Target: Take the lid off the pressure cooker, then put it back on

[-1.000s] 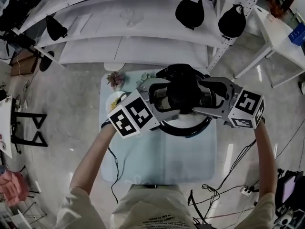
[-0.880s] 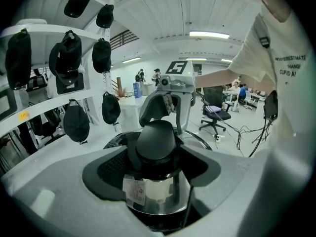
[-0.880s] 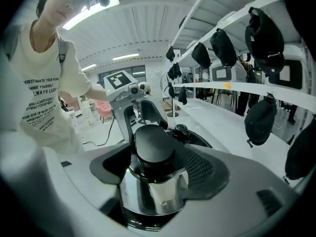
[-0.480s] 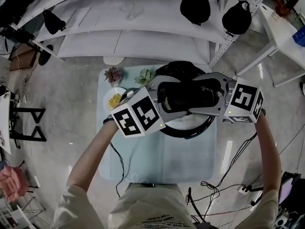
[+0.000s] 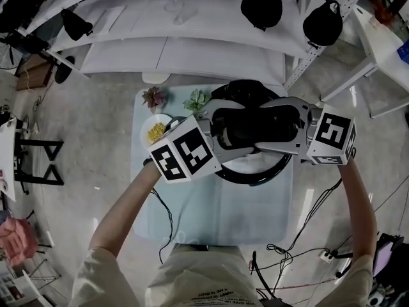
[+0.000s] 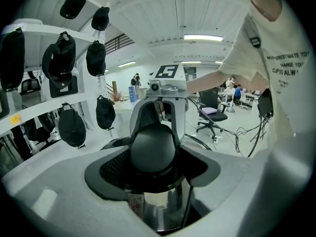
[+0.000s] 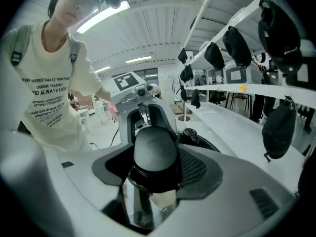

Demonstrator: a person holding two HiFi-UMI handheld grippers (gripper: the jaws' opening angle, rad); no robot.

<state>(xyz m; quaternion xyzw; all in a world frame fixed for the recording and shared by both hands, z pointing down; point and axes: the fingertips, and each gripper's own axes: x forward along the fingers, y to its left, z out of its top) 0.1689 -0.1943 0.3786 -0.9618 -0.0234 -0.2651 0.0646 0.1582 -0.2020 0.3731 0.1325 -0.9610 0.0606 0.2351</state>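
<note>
Squarely between left gripper [image 5: 217,136] and right gripper [image 5: 289,130], the lid's [image 7: 196,136] being straddled. Each side handle's [image 6: 153,149] being pinched; right jaws have just been closing.

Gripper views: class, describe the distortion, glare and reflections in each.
Left gripper view: fisheye bending, black corners, ceiling lamp glaring, reflections on the steel pot. Right gripper view: same bending, strip lamp bright, soft sheen on the handle.

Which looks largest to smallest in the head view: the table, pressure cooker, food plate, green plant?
1. table
2. pressure cooker, though partly covered
3. plate of yellow food
4. green plant, which looks only a little smaller than the plate, so that is a close call
</note>
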